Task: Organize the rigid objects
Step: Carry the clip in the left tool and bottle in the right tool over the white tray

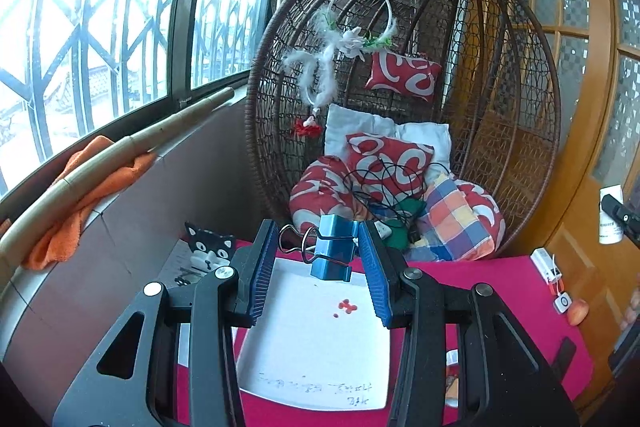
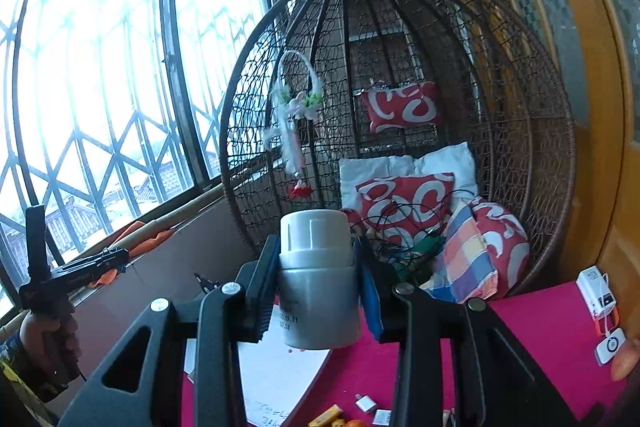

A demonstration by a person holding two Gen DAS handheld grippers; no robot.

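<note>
My left gripper (image 1: 318, 233) is shut on a blue binder clip (image 1: 334, 247). The right pad presses the clip's body and the wire handles reach the left pad. The clip hangs above a white tray (image 1: 312, 347) with small red specks, which lies on the magenta tablecloth (image 1: 480, 287). My right gripper (image 2: 316, 245) is shut on a grey bottle (image 2: 316, 303) with a white cap, held upright over the tray's right edge (image 2: 304, 371). In the right wrist view the left gripper (image 2: 114, 261) shows at far left, held by a hand (image 2: 48, 335).
A wicker hanging chair (image 1: 520, 107) full of cushions and cables stands right behind the table. A black-and-white cat figure (image 1: 208, 251) is at the back left and a white power bank (image 1: 546, 265) at the right. Small packets (image 2: 366, 403) lie near the front. A wooden door (image 1: 592, 87) is on the right.
</note>
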